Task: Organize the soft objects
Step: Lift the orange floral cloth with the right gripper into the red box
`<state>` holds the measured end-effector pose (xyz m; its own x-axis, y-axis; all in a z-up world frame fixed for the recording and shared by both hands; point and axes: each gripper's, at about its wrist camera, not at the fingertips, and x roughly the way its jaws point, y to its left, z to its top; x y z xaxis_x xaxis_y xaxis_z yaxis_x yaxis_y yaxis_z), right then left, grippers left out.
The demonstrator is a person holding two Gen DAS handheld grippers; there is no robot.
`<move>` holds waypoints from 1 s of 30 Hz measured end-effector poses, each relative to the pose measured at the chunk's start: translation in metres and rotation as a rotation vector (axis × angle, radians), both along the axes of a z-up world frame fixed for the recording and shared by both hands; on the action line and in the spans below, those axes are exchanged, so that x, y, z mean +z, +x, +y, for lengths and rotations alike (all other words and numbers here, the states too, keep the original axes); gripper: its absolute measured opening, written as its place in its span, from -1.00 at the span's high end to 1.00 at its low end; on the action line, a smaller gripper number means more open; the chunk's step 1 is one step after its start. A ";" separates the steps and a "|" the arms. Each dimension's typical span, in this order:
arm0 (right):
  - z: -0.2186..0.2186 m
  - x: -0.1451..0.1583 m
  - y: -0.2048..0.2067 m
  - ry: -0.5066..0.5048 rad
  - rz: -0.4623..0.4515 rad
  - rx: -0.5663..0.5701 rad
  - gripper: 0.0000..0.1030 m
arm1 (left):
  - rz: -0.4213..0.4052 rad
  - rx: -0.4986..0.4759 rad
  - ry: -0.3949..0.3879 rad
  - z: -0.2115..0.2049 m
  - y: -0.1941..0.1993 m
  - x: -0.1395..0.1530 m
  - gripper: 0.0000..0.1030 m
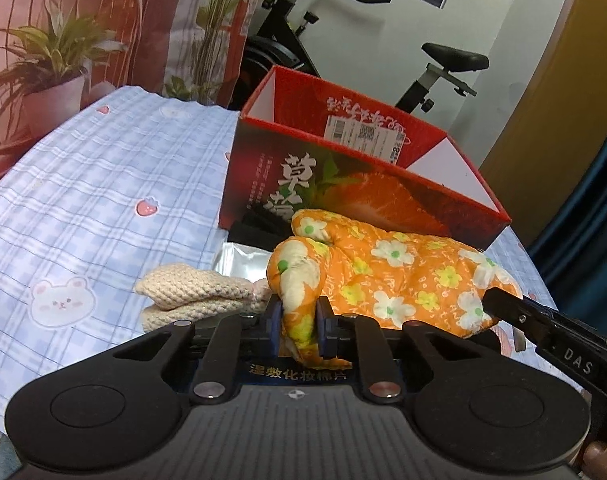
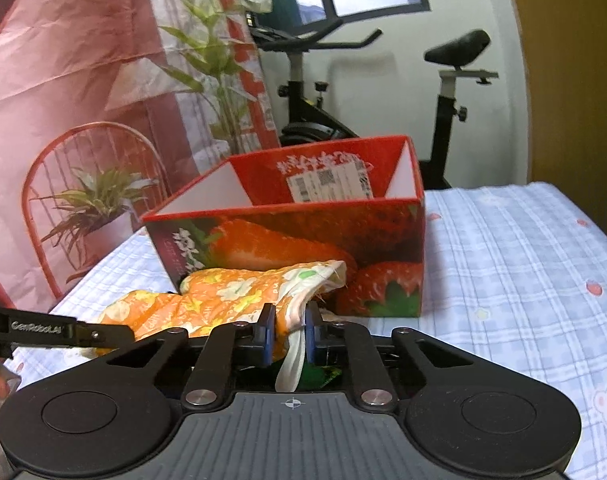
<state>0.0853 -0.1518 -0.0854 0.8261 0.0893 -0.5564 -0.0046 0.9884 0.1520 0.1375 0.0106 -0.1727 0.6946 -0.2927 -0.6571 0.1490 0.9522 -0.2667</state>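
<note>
An orange padded cloth with white and yellow flowers [image 1: 387, 276] hangs stretched between both grippers, just in front of the red strawberry box [image 1: 343, 184]. My left gripper [image 1: 300, 322] is shut on the cloth's left end. My right gripper [image 2: 289, 330] is shut on the cloth's [image 2: 223, 292] other end, where a white edge hangs down between the pads. In the left wrist view the right gripper [image 1: 491, 300] comes in from the right at the cloth's far end. The red box [image 2: 287, 240] is open at the top.
A beige knitted piece [image 1: 191, 294] lies on the blue checked tablecloth [image 1: 83, 208] left of the cloth, beside a silvery packet [image 1: 239, 258]. A packet with printed text lies under my left gripper. A potted plant [image 1: 51, 92] and an exercise bike [image 2: 443, 92] stand behind the table.
</note>
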 end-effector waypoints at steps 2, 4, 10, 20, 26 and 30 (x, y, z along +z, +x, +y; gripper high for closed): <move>0.004 0.004 -0.003 -0.015 -0.009 0.017 0.74 | -0.013 0.005 0.001 0.002 -0.003 0.003 0.65; 0.008 0.008 -0.005 -0.023 -0.017 0.027 0.75 | -0.033 0.006 0.002 0.003 -0.007 0.007 0.65; 0.014 0.023 -0.011 -0.029 -0.050 0.041 0.75 | -0.106 0.000 -0.001 0.005 -0.019 0.025 0.65; 0.021 0.059 -0.009 -0.059 -0.130 0.072 0.75 | -0.320 -0.024 0.055 -0.005 -0.020 0.076 0.66; 0.023 0.096 0.008 -0.090 -0.204 0.096 0.75 | -0.382 -0.010 0.034 -0.012 0.004 0.106 0.66; 0.022 0.113 0.037 -0.122 -0.212 0.110 0.75 | -0.392 0.015 0.036 -0.020 0.037 0.116 0.66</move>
